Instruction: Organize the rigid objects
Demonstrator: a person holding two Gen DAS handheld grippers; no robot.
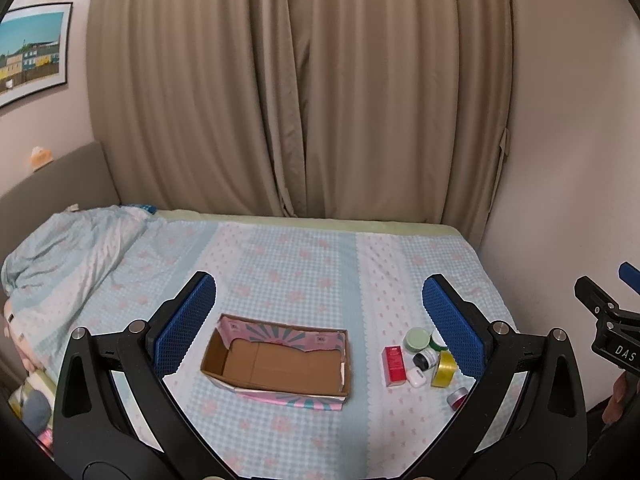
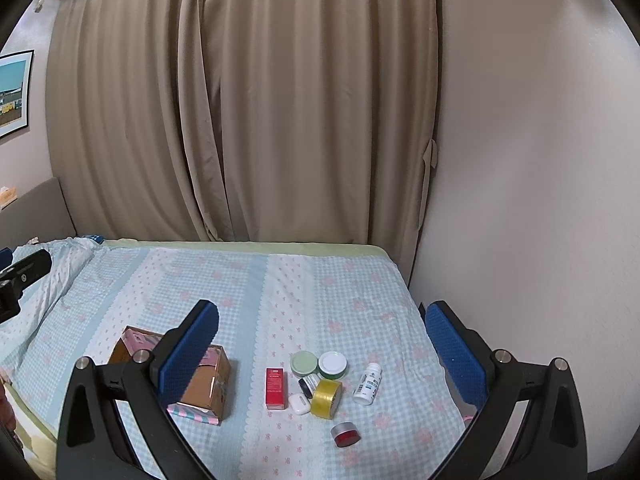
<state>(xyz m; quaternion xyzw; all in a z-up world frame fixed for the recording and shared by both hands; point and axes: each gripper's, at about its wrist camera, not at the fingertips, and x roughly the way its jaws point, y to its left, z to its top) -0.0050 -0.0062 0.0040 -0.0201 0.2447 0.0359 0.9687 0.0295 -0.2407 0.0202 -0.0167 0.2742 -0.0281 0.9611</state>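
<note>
An open cardboard box [image 1: 280, 364] with a pink patterned outside lies empty on the bed; it also shows in the right wrist view [image 2: 208, 384]. To its right sits a cluster: a red carton [image 2: 276, 388], a green-lidded jar [image 2: 304, 363], a white-lidded jar [image 2: 333, 363], a small black jar [image 2: 309, 385], a white earbud case [image 2: 299, 403], a yellow tape roll [image 2: 326, 398], a white bottle [image 2: 368, 383] and a small red tin [image 2: 346, 435]. My left gripper [image 1: 319, 316] is open above the box. My right gripper [image 2: 322, 338] is open above the cluster. Both are empty.
The bed [image 2: 248, 280] has a blue checked sheet. A rumpled duvet [image 1: 68, 248] lies at the left. Beige curtains [image 1: 300, 88] hang behind. A wall [image 2: 520, 200] bounds the bed on the right. The right gripper's body [image 1: 612, 332] shows at the left view's edge.
</note>
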